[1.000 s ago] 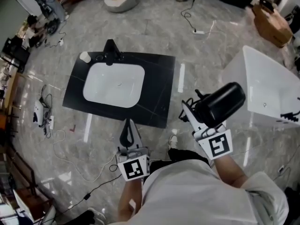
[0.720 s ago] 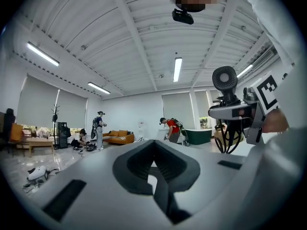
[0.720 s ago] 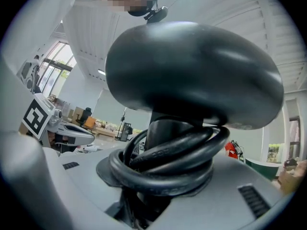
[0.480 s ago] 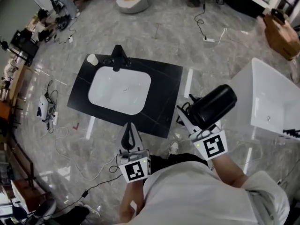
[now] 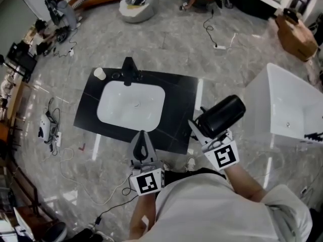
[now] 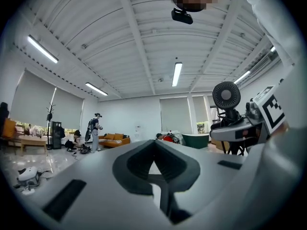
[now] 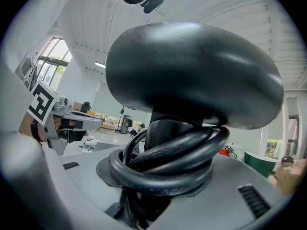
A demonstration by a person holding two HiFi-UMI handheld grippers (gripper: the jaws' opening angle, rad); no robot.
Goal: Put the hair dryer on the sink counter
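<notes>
Hair dryer (image 5: 222, 116), glossy black barrel, cord (image 7: 168, 162) coiled round handle

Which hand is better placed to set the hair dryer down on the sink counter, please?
Right. The right gripper is clamped on the hair dryer, cord wound round its handle, just off the right edge of the black counter. The left gripper is shut, empty, at the near edge.

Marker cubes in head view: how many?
2. One cube on the left gripper, bottom centre; the other cube on the right gripper, to its right, below the held hair dryer. None appears hidden.
</notes>
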